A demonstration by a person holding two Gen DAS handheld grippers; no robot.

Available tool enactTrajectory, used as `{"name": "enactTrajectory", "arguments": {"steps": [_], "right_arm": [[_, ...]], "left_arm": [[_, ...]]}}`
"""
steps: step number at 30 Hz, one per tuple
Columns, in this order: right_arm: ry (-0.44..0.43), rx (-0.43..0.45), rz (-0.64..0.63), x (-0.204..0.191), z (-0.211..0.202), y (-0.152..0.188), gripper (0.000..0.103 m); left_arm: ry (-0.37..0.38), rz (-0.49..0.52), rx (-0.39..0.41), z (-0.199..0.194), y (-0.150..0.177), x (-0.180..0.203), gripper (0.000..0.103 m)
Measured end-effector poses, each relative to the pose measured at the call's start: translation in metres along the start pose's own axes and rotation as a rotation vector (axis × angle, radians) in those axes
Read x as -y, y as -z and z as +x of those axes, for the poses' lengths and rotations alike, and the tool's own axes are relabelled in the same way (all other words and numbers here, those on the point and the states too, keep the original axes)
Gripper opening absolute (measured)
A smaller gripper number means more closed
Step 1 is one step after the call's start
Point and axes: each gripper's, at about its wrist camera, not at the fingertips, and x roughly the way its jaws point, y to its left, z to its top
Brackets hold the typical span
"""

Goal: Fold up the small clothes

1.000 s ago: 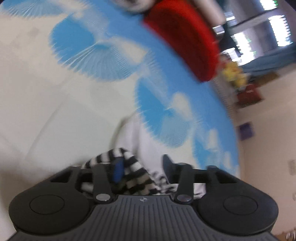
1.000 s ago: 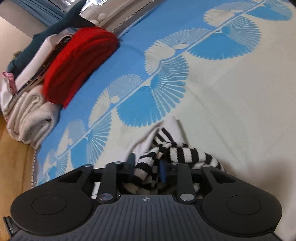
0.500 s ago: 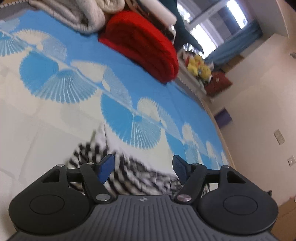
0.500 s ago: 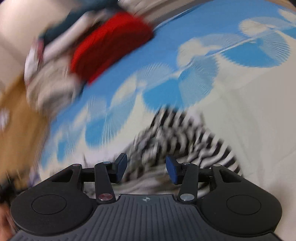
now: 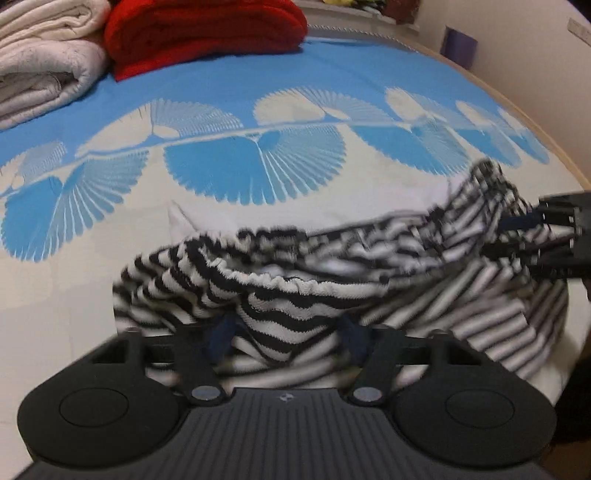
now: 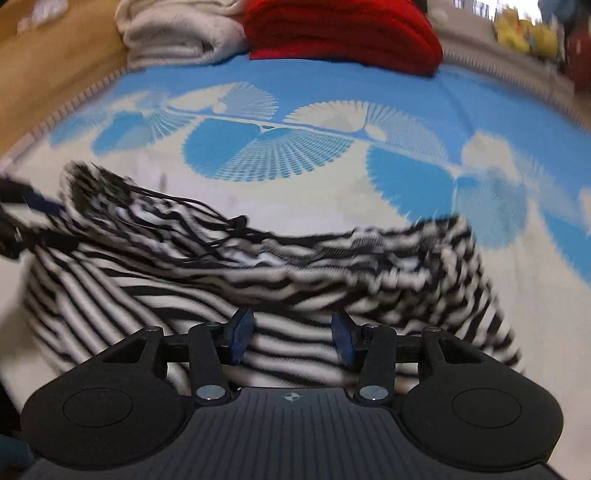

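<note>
Both grippers sit low over a striped garment (image 5: 332, 280) that lies bunched on the blue-and-cream bedspread (image 5: 236, 66): left gripper (image 5: 288, 332) has its jaws spread wide with striped cloth lying between the pads, nothing pinched, and right gripper (image 6: 291, 334) is likewise wide apart over the stripes (frame is blurred). Far side of the bed, left to right: folded cream blanket (image 5: 40, 62), then folded red blanket (image 5: 207, 33) just beside it.

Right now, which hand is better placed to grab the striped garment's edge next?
Probably left: the striped garment's bunched hem sits between the left gripper's open fingers; the right gripper's open fingers frame only flat cloth.
</note>
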Motion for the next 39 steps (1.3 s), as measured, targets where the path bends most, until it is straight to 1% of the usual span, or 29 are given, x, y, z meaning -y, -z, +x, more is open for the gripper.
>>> {"name": "enactTrajectory", "arguments": {"steps": [1, 2, 3, 4, 5, 7, 9, 11, 12, 13, 15, 16, 17, 18, 19, 20, 21, 22, 23, 24, 25, 27, 28, 29, 30, 33, 37, 38, 39], "right_arm": [[0.021, 0.003, -0.025, -0.003, 0.004, -0.003, 0.048], [0.037, 0.006, -0.045, -0.005, 0.008, -0.005, 0.046], [0.043, 0.009, -0.044, -0.005, 0.012, -0.009, 0.03], [0.041, 0.013, -0.036, -0.004, 0.016, -0.013, 0.018], [0.041, 0.021, -0.032, -0.002, 0.017, -0.017, 0.002], [0.059, 0.083, 0.002, 0.003, 0.016, -0.028, 0.0], [0.114, 0.204, 0.086, 0.013, 0.007, -0.04, 0.0], [0.175, 0.349, 0.13, 0.018, -0.007, -0.049, 0.0], [0.196, 0.395, 0.13, 0.017, -0.011, -0.053, 0.0], [0.219, 0.418, 0.124, 0.016, -0.01, -0.057, 0.0], [0.237, 0.387, 0.121, 0.015, 0.003, -0.061, 0.0], [0.246, 0.353, 0.122, 0.015, 0.014, -0.063, 0.0], [0.253, 0.306, 0.116, 0.015, 0.026, -0.063, 0.002], [0.243, 0.242, 0.105, 0.015, 0.04, -0.063, 0.002], [0.216, 0.155, 0.095, 0.016, 0.056, -0.062, 0.002], [0.202, 0.083, 0.099, 0.019, 0.069, -0.058, 0.003], [0.194, 0.034, 0.111, 0.023, 0.076, -0.054, 0.005], [0.176, 0.003, 0.119, 0.027, 0.079, -0.053, 0.005], [0.152, -0.007, 0.127, 0.033, 0.075, -0.053, 0.005], [0.136, 0.003, 0.138, 0.039, 0.066, -0.054, 0.009], [0.118, 0.03, 0.156, 0.047, 0.054, -0.056, 0.016], [0.077, 0.124, 0.189, 0.063, 0.024, -0.056, 0.045], [0.082, 0.181, 0.197, 0.072, 0.009, -0.051, 0.051], [0.106, 0.209, 0.198, 0.081, 0.0, -0.047, 0.057], [0.134, 0.213, 0.199, 0.088, -0.003, -0.043, 0.058], [0.183, 0.119, 0.228, 0.111, 0.008, -0.029, 0.058], [0.179, 0.065, 0.195, 0.115, 0.025, -0.022, 0.058], [0.18, 0.055, 0.185, 0.114, 0.03, -0.022, 0.057], [0.174, 0.047, 0.175, 0.112, 0.036, -0.022, 0.054]], "left_arm": [[-0.008, -0.014, 0.009, 0.003, -0.004, -0.003, 0.016], [-0.014, -0.035, 0.029, 0.005, -0.009, -0.008, 0.009], [-0.018, -0.056, 0.053, 0.001, -0.016, -0.011, 0.007], [-0.019, -0.083, 0.083, 0.0, -0.022, -0.014, 0.004], [-0.023, -0.109, 0.119, -0.003, -0.029, -0.018, 0.004], [-0.036, -0.16, 0.204, -0.01, -0.042, -0.023, 0.004], [-0.038, -0.204, 0.289, -0.016, -0.052, -0.027, 0.004], [-0.054, -0.223, 0.333, -0.015, -0.06, -0.026, 0.004], [-0.067, -0.23, 0.335, -0.011, -0.064, -0.025, 0.004], [-0.078, -0.242, 0.32, -0.005, -0.068, -0.026, 0.004], [-0.087, -0.274, 0.235, 0.016, -0.072, -0.028, 0.005], [-0.083, -0.295, 0.172, 0.03, -0.072, -0.03, 0.01], [-0.07, -0.314, 0.088, 0.046, -0.072, -0.032, 0.024], [-0.045, -0.329, 0.005, 0.06, -0.069, -0.035, 0.03], [-0.031, -0.336, -0.035, 0.067, -0.067, -0.037, 0.036], [-0.018, -0.353, -0.042, 0.067, -0.067, -0.042, 0.039], [-0.002, -0.375, -0.036, 0.061, -0.07, -0.048, 0.042], [0.022, -0.396, -0.023, 0.056, -0.072, -0.055, 0.048], [0.047, -0.423, 0.002, 0.046, -0.073, -0.063, 0.054], [0.064, -0.45, 0.037, 0.035, -0.075, -0.072, 0.057], [0.076, -0.47, 0.071, 0.026, -0.074, -0.08, 0.06], [0.067, -0.503, 0.101, 0.015, -0.068, -0.093, 0.061], [0.047, -0.509, 0.095, 0.015, -0.067, -0.097, 0.061], [0.023, -0.503, 0.072, 0.018, -0.065, -0.099, 0.061], [0.009, -0.489, 0.049, 0.023, -0.064, -0.1, 0.061], [-0.041, -0.432, 0.01, 0.033, -0.062, -0.095, 0.063], [-0.086, -0.418, -0.01, 0.046, -0.061, -0.092, 0.064], [-0.097, -0.414, -0.011, 0.049, -0.058, -0.092, 0.063], [-0.107, -0.406, -0.011, 0.053, -0.057, -0.092, 0.063]]}}
